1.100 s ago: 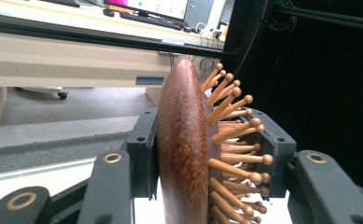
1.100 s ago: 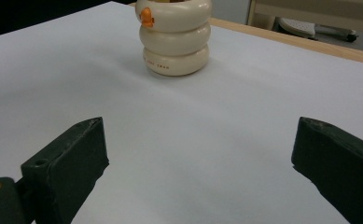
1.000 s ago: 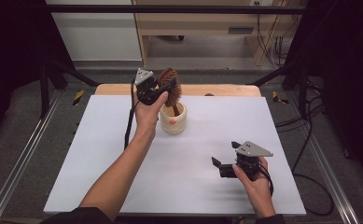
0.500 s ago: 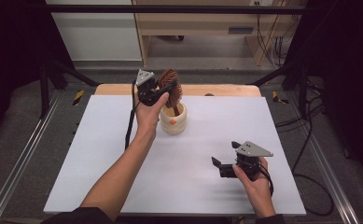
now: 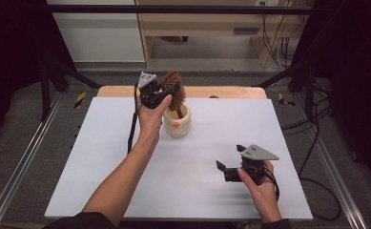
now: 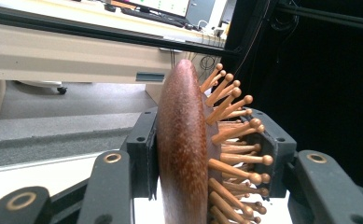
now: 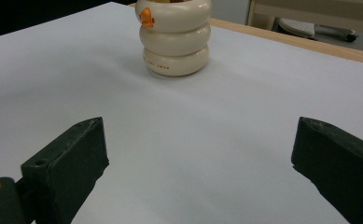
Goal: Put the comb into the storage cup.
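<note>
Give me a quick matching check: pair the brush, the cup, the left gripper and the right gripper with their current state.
1. brush
2. cup
3. left gripper
4. right gripper

a. open, low over the white table, holding nothing
b. shut, raised above the cup
c. cream, ringed, standing on the table
d. brown wood with pegs, clamped between jaws

Pairs: 1-d, 2-c, 3-b, 4-a

Could not see the brush [image 6: 184, 154] handle, cut off at the bottom edge. Could not read the tiny letters on the cup [image 7: 175, 39].
</note>
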### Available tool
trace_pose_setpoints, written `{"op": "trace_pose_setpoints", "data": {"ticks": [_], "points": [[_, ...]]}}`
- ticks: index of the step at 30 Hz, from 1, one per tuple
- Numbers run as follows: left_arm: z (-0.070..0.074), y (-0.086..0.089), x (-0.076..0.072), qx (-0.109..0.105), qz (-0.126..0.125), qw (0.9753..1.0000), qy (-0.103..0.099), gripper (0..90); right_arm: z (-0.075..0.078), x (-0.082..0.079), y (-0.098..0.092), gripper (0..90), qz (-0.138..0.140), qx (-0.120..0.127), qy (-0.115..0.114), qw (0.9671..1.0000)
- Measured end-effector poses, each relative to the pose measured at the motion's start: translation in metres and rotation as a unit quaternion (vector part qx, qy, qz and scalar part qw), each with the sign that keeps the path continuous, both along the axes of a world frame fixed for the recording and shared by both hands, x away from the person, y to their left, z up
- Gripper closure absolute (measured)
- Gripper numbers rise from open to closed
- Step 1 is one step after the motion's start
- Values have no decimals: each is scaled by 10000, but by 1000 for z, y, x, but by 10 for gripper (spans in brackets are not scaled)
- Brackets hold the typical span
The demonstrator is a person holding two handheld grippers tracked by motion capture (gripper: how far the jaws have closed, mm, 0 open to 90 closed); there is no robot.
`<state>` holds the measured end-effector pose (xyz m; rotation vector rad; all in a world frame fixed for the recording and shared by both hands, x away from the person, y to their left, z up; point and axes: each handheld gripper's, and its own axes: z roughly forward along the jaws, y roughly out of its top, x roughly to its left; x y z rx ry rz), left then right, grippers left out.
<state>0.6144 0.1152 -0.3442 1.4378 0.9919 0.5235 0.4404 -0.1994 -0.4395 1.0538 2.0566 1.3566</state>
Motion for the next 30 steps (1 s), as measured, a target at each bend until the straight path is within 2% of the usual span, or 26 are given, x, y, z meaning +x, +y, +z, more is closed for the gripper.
{"op": "trace_pose_setpoints", "data": {"ticks": [30], "points": [[-6,1,0,-89,20,9999,80,499,-1,0,1,39,25,-1,21,10000]]}}
